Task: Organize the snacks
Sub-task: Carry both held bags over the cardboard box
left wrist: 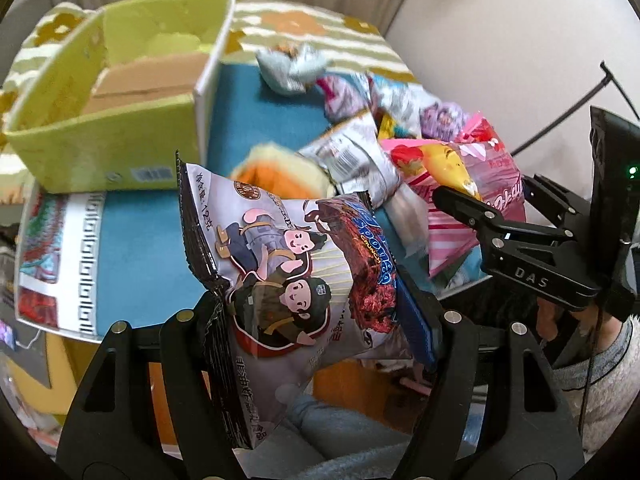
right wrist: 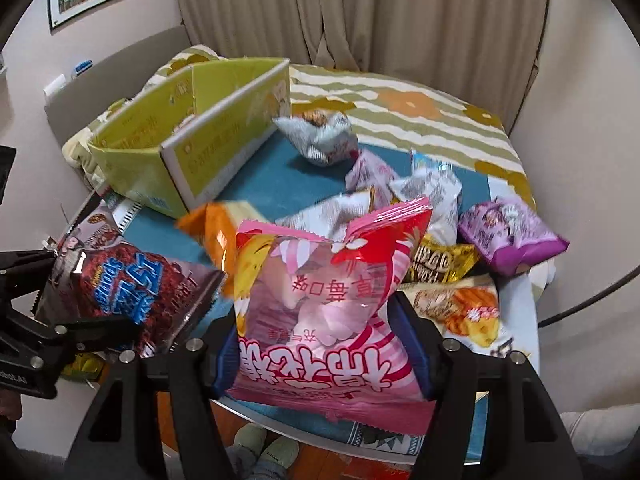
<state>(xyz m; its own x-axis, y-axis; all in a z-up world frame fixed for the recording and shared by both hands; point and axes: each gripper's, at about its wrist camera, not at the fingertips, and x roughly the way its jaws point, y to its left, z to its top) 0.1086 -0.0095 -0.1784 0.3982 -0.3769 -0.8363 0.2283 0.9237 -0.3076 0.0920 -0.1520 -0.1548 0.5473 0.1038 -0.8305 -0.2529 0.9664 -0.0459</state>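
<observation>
My left gripper is shut on a grey cartoon snack bag, held above the table's near edge; that bag also shows in the right wrist view. My right gripper is shut on a pink marshmallow bag, which also shows in the left wrist view to the right of the left gripper. The open yellow-green cardboard box stands at the far left of the table; in the right wrist view the box lies ahead and left. I see no snacks inside it.
Several loose snack bags lie on the blue mat: a grey one, a purple one, a gold one, an orange one. A striped flowered cloth covers the round table. Curtains hang behind.
</observation>
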